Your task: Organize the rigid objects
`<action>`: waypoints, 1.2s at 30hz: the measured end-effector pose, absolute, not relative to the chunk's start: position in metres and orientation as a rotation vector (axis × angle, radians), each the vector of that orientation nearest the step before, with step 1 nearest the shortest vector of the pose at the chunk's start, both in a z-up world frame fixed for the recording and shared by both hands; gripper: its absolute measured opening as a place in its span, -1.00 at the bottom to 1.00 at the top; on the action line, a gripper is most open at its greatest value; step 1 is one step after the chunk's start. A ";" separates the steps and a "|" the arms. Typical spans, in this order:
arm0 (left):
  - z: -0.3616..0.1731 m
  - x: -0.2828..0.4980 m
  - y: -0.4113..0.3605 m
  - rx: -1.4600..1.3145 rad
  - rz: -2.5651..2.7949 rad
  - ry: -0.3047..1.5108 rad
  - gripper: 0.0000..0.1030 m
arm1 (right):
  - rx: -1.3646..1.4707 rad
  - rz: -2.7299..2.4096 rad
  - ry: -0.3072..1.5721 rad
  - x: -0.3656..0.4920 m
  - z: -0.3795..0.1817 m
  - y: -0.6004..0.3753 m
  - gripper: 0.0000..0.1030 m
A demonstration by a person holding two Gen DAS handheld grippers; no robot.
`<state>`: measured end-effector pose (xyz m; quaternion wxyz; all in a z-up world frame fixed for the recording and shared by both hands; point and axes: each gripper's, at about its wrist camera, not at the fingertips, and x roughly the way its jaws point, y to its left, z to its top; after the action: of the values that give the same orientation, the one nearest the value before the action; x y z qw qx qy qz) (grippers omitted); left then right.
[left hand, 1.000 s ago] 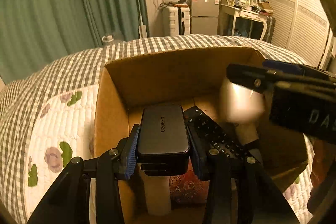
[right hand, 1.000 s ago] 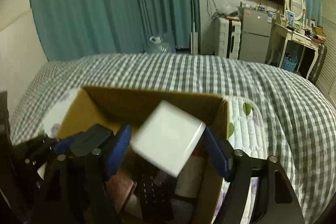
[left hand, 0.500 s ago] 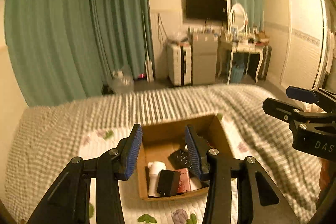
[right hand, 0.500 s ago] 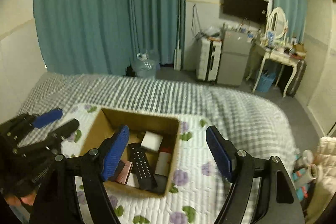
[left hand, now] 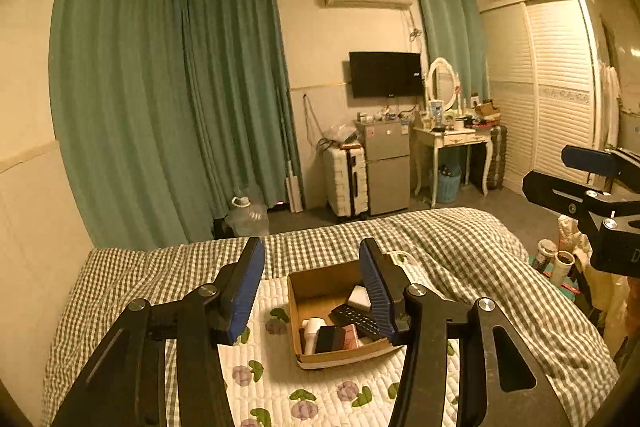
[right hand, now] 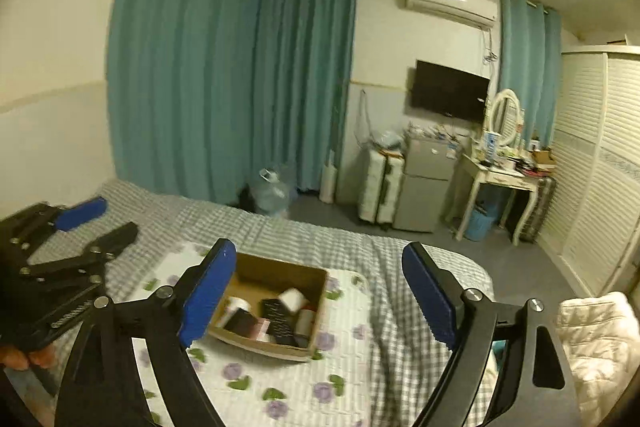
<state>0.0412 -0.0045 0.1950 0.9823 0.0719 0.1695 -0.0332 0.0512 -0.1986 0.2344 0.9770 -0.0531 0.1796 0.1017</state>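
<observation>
An open cardboard box (left hand: 304,281) (right hand: 280,269) sits on the bed, far below both grippers. Inside lie a black remote (left hand: 354,319) (right hand: 278,319), a white cube (left hand: 359,295) (right hand: 294,298), a black device (left hand: 326,339) (right hand: 242,323), a white bottle (left hand: 311,333) and a pink item (left hand: 351,335). My left gripper (left hand: 312,291) is open and empty, held high above the bed. My right gripper (right hand: 318,297) is open wide and empty, also high up. Each gripper shows at the edge of the other's view.
The bed has a grey checked cover (left hand: 460,247) and a white floral quilt (left hand: 280,387). Beyond it stand teal curtains (left hand: 160,107), a water jug (left hand: 244,213), a suitcase (left hand: 348,181), a small fridge (left hand: 388,167), a dressing table (left hand: 456,139) and a louvred wardrobe (left hand: 552,87).
Both grippers let go of their loads, the black device and the white cube, into the box, opened, and rose far up and back from it.
</observation>
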 end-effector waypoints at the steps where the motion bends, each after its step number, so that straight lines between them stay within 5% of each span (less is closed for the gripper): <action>1: 0.194 0.040 -0.003 0.144 -0.065 0.335 0.10 | -0.102 0.206 0.354 0.045 0.233 -0.198 0.68; 7: 0.163 0.042 0.013 0.147 -0.063 0.336 0.19 | -0.089 0.190 0.313 0.038 0.209 -0.186 0.79; 10: 0.141 0.050 0.020 0.145 -0.046 0.351 0.47 | -0.088 0.190 0.330 0.049 0.188 -0.178 0.79; 15: 0.096 0.065 0.028 0.126 -0.048 0.368 0.61 | -0.101 0.217 0.351 0.075 0.136 -0.164 0.88; 27: -0.016 0.084 0.032 0.084 -0.045 0.502 0.66 | -0.041 0.173 0.524 0.117 -0.003 -0.173 1.00; 36: -0.020 0.082 0.028 0.090 -0.009 0.490 0.66 | -0.052 0.122 0.503 0.106 -0.007 -0.180 1.00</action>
<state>0.0822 0.0277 -0.0198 0.9692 0.0444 0.2422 -0.0047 0.1060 -0.1799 -0.0074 0.9664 -0.0257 0.2485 0.0605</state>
